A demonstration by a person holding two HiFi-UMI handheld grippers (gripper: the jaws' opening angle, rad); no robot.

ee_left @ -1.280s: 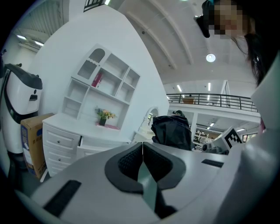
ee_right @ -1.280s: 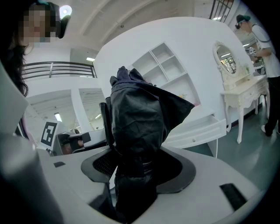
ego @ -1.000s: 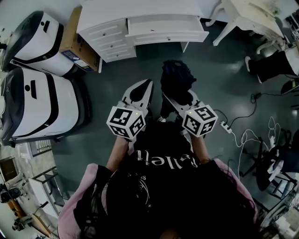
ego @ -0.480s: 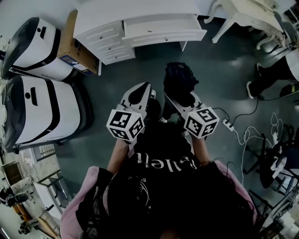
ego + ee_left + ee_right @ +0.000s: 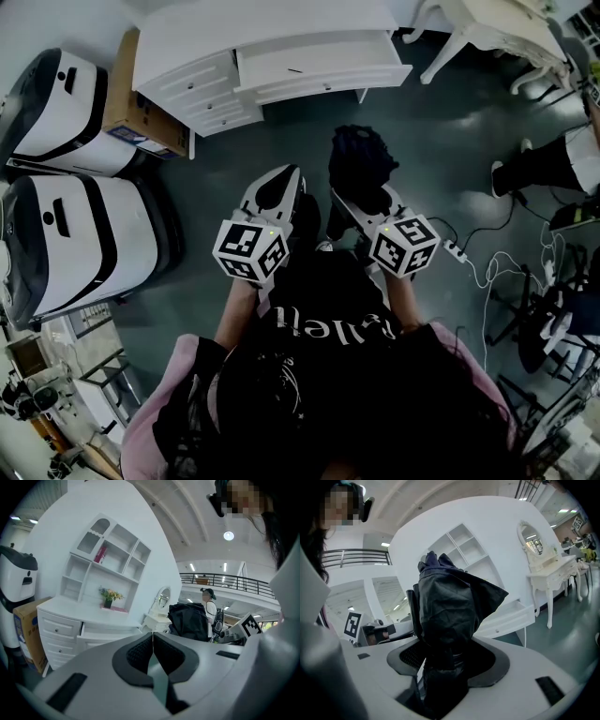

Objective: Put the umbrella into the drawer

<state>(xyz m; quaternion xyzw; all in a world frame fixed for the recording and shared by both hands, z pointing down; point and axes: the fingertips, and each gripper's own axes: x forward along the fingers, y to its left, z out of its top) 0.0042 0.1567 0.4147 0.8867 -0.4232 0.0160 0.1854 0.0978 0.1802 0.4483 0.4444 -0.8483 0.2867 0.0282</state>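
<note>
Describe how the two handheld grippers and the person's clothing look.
Both the left gripper and the right gripper have smooth white shells tapering to two jaws lined with dark ribbed pads. Each carries a white cube with black square markers. No cables show on them. The person wears a black top with pale lettering and pink sleeves.

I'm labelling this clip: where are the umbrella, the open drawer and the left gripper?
umbrella [image 5: 445, 606], right gripper view, on its folded black canopy.
open drawer [image 5: 323, 82], head view, on its white front panel.
left gripper [image 5: 153, 639], left gripper view, where its shut jaws meet.
</note>
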